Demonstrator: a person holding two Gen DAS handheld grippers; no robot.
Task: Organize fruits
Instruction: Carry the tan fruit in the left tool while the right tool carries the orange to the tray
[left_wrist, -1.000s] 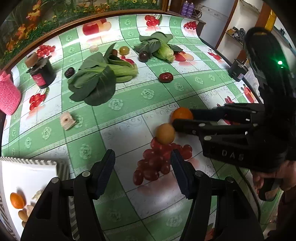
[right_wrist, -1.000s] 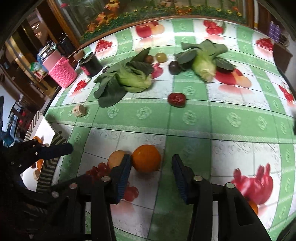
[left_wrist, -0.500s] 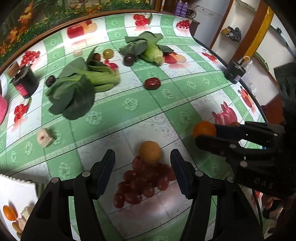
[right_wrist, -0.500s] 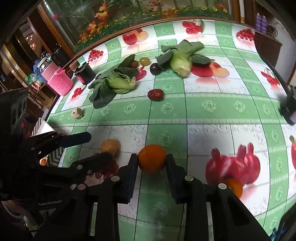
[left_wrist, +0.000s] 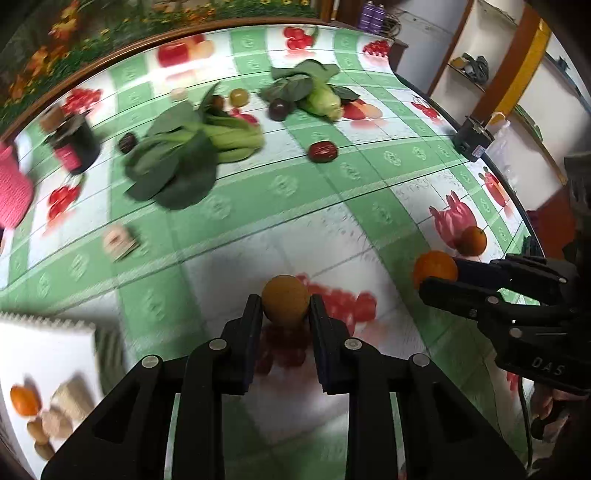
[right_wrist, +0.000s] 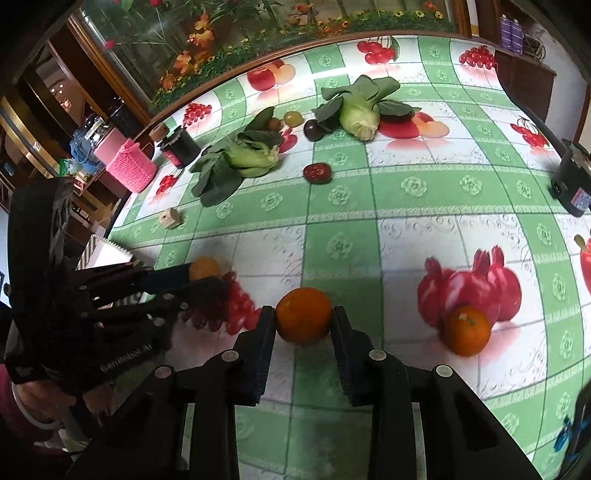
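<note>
Presently, left gripper (left_wrist: 285, 308): its black jaws are clamped on the yellow-orange fruit (left_wrist: 285, 301), a round, matte, dull-skinned ball held over the printed red grapes near the table's near edge.
Right gripper (right_wrist: 303, 322): its jaws are pressed against both sides of the orange (right_wrist: 303, 320), a smooth, bright, slightly glossy sphere held toward the near edge of the table.
Second orange (right_wrist: 467, 329): left lying on the tablecloth beside the printed pomegranates, toward the table's right edge; a pale stem scar is seen on top.
Tablecloth (right_wrist: 406, 206): a shiny plastic sheet is spread over the table, checked in green and white with printed fruit.
Red date (right_wrist: 317, 172): a wrinkled, dark red oval is seen near the table's middle.
Leafy greens (right_wrist: 236, 162): two soft bunches with broad dark leaves are laid toward the far edge.
White tray (left_wrist: 44, 373): ridged at its rim, placed at the near left corner, with small pieces in it that are blurred.
</note>
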